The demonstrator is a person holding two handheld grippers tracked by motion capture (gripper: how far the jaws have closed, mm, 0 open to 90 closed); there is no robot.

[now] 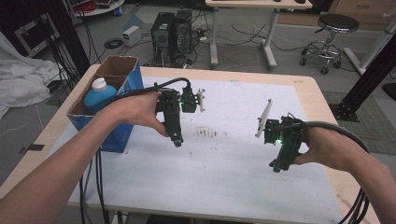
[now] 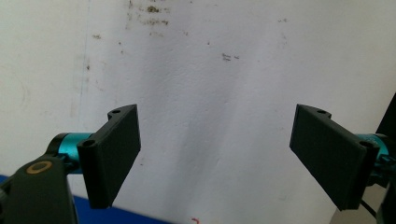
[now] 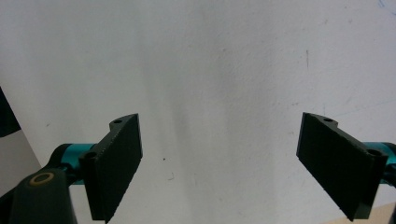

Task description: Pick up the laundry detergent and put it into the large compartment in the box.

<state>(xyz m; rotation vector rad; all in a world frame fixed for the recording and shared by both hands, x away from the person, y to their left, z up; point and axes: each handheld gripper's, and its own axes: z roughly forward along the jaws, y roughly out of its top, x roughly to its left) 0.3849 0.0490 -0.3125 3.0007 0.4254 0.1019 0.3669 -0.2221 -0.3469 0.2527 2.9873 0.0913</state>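
Both grippers hover with fingers wide and empty over the white surface. The blue bottle stands upright in the cardboard box, left of the left gripper, which is nearer; the right gripper is well apart.

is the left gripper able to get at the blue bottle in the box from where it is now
Probably yes. The left gripper is open and holds nothing, and the blue bottle stands in the open-topped cardboard box just beside that hand. It would need to come in from above, over the box wall.
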